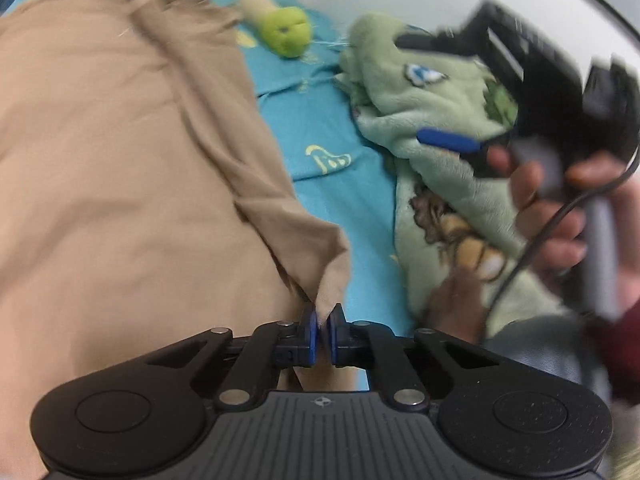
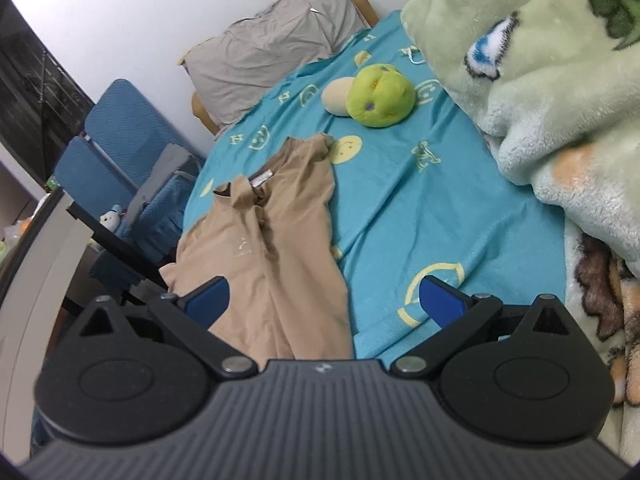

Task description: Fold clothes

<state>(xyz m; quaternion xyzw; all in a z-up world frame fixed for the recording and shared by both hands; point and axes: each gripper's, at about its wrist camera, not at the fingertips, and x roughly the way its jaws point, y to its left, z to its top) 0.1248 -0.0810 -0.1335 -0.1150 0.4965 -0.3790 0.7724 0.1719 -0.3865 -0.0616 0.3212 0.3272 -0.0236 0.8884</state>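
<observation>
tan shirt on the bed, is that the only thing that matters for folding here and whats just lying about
Part of the job:
tan shirt, its corner pinched in the left gripper
right gripper, open, holding nothing

Just lying about:
green plush toy
fleece blanket
grey pillow
blue chair
teal bedsheet under it all

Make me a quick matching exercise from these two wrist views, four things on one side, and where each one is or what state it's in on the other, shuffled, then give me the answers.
Things:
1. tan shirt
2. green plush toy
3. left gripper
4. right gripper

Places or states:
A. open, holding nothing
B. spread on the teal bedsheet
C. shut on a corner of cloth
D. lying near the grey pillow, beyond the shirt

Pairs: 1-B, 2-D, 3-C, 4-A
</observation>
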